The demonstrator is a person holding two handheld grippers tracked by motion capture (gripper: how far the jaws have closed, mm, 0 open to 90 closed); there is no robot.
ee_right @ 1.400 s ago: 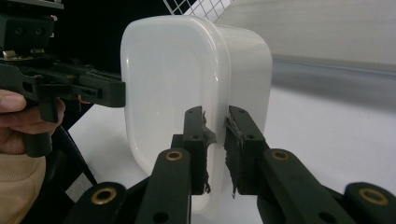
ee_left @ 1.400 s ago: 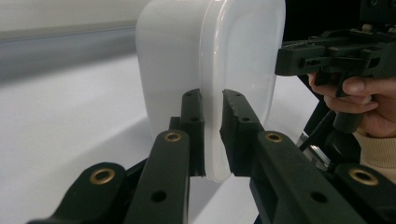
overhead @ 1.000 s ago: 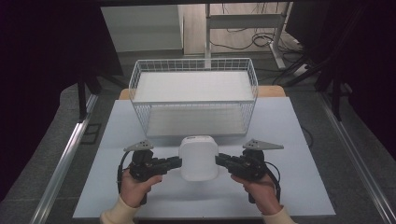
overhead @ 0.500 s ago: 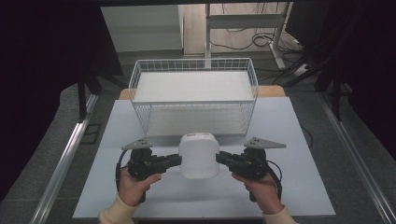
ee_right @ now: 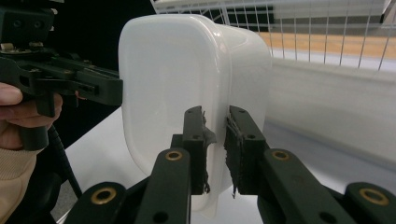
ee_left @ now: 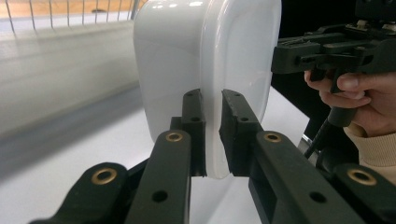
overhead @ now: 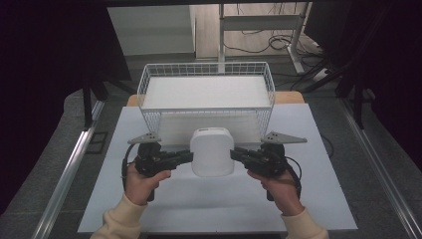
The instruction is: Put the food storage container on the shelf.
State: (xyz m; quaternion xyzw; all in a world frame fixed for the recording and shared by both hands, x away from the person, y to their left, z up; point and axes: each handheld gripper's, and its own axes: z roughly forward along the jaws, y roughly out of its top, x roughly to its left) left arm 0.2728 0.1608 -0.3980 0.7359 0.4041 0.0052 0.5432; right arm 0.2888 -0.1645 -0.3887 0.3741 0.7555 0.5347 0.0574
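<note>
Your left gripper [overhead: 188, 157] pinches the left rim of a white plastic container [overhead: 212, 152], your right gripper [overhead: 235, 154] the opposite rim, sharing its weight so it stays level above the tabletop [overhead: 318, 199], just before the wire basket [overhead: 206, 69]. The container looks upside down, long axis pointing toward the basket

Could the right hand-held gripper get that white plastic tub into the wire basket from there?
Probably yes: the right hand-held gripper pinches the white plastic tub's rim, and the white wire basket stands open-topped just behind.
</note>
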